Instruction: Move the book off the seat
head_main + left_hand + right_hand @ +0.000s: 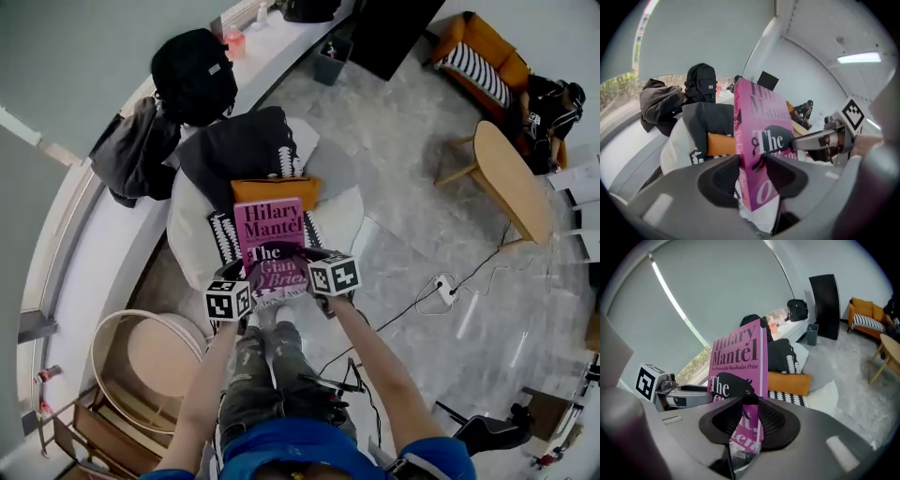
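I wore a blue short-sleeved top and grey mottled trousers. My left claw and right claw were grey shells with black ribbed pads, each carrying a white cube printed with black square markers.

We cannot read the lower lines of the book's title: in the head view the left gripper and right gripper cover them, and in each gripper view that gripper's own jaws close over them. The seat shows only a pale rim beneath the cushions. The person by the orange sofa is too small to make out.
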`<state>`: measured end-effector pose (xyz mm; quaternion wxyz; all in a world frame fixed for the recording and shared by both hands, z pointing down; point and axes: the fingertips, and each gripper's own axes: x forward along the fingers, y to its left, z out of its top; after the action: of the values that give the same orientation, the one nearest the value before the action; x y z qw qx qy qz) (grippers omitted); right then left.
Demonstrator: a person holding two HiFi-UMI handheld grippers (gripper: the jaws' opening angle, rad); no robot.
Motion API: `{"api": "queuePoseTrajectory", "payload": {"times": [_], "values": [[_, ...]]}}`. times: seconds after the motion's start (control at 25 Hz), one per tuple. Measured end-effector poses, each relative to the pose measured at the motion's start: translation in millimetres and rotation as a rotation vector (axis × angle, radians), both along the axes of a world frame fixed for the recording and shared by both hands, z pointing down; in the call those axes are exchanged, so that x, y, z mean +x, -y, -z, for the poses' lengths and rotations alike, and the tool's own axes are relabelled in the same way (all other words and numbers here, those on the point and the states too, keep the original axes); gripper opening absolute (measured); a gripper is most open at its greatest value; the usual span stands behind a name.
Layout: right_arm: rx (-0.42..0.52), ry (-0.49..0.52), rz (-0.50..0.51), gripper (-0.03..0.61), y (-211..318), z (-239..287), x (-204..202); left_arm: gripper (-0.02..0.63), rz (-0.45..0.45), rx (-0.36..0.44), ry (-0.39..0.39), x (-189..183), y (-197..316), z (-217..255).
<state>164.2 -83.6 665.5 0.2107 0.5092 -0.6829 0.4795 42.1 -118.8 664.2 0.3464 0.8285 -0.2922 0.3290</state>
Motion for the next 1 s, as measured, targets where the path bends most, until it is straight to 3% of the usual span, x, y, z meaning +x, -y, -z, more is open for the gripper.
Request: {"api": "queuePoseTrajectory", "payload": {"times": [0.28,0.44,0.72,1.0], "values": [[0.155,-0.076,0.04,0.104,-7,125,-7,0.173,0.048,0.158,-0.05,-8,-12,122],[0.207,-0.085,0.039,0.104,-30,166,-16,0.173,0.038,0.19,-0.074,-17,-34,162],[0.234,-0.084,0.035,0.103,-76,201,-21,0.17,0.021,0.151,-0.098,-21,-78,193],[0.243,-0.059,-0.001,0.103,-88,203,-35,0.17,0.01,0.16,-0.071,-36,-88,201]]}}
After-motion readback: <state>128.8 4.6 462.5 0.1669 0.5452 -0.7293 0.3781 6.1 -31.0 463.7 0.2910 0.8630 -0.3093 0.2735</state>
